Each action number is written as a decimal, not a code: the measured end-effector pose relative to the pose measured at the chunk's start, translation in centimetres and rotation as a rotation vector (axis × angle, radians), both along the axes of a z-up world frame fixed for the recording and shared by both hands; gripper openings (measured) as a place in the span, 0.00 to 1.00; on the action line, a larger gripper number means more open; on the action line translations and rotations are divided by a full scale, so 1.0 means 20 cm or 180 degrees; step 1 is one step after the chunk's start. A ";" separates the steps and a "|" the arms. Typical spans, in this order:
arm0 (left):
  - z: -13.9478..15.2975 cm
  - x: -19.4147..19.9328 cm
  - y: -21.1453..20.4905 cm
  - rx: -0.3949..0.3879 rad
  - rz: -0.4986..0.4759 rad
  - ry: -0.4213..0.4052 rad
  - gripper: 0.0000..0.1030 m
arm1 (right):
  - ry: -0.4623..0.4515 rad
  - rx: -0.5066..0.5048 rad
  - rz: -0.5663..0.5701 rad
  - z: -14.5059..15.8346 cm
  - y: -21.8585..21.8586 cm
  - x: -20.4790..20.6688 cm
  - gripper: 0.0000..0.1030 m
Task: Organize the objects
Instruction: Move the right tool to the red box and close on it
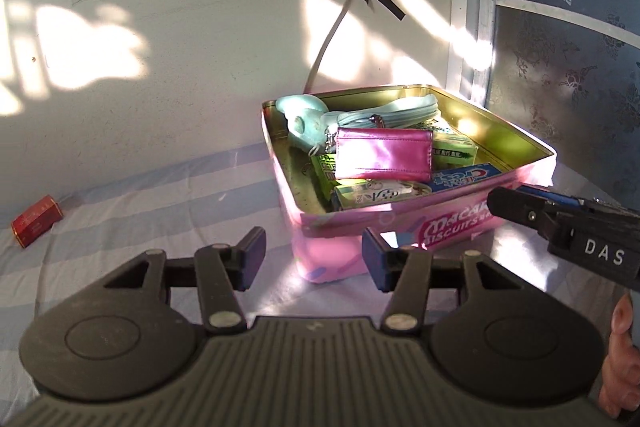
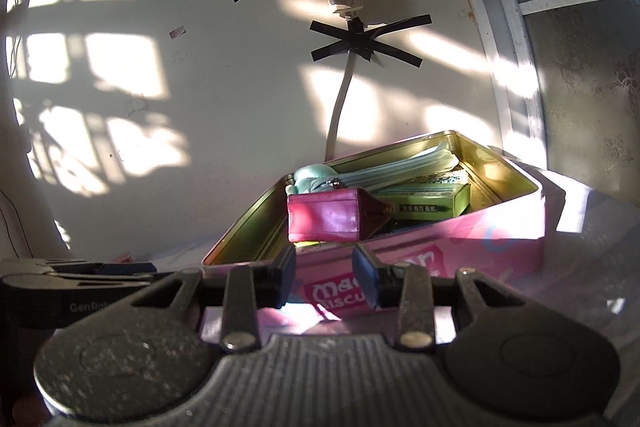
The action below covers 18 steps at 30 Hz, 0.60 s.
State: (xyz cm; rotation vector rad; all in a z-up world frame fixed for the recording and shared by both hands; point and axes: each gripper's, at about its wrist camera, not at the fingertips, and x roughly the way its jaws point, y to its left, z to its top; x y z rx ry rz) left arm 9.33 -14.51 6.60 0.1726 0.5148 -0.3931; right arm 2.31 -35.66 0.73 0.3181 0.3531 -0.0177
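- Jaws of the left gripper (image 1: 313, 259) spread wide, nothing between the blue pads, hanging just short of the near corner of the pink rectangular biscuit tin (image 1: 404, 227).
- Jaws of the right gripper (image 2: 325, 277) parted more narrowly, also empty, pointing at the tin's near long wall (image 2: 460, 247), just before it.
- Beyond both, inside the tin: shiny magenta zip wallet (image 1: 384, 154) on top of the pile, long axis roughly along the tin's near wall, over green cardboard boxes (image 1: 456, 151) and a blue toothpaste carton (image 1: 460, 179); pale blue plush pencil pouch (image 1: 320, 119) toward the tin's far wall.
- Well left of the tin, alone on the striped bedsheet (image 1: 140, 211): small red cardboard box (image 1: 37, 220), apparently the one loose item not yet stowed. Far off to the left of the left jaws, long axis slanting up and to the right; left gripper the nearer by a clear margin, so probably a swing left and a turn of the wrist to close across its short side.
- Left wrist view: red box whole, tin contents from above, right gripper's black body at the tin's right end.
- Right wrist view: wallet (image 2: 326, 219) end-on and propped up, only a red sliver left of the tin behind the other gripper, possibly that box; cannot tell for sure.
- Behind the tin: cream wall with taped cable (image 2: 340, 99) running down from a power strip.
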 end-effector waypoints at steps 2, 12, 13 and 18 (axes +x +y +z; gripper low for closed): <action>-0.03 -0.02 0.06 0.0034 0.0083 -0.0004 0.54 | 0.0059 -0.0033 0.0064 -0.01 0.06 -0.01 0.32; -0.14 0.02 0.44 0.0074 0.0531 0.0136 0.54 | 0.0260 -0.0137 0.0422 -0.03 0.37 0.04 0.32; -0.15 0.02 0.47 0.0092 0.0558 0.0132 0.54 | 0.0287 -0.0144 0.0461 -0.03 0.40 0.06 0.32; -0.19 0.09 0.66 0.0208 0.0729 0.0129 0.54 | 0.0398 -0.0202 0.0653 -0.02 0.54 0.13 0.32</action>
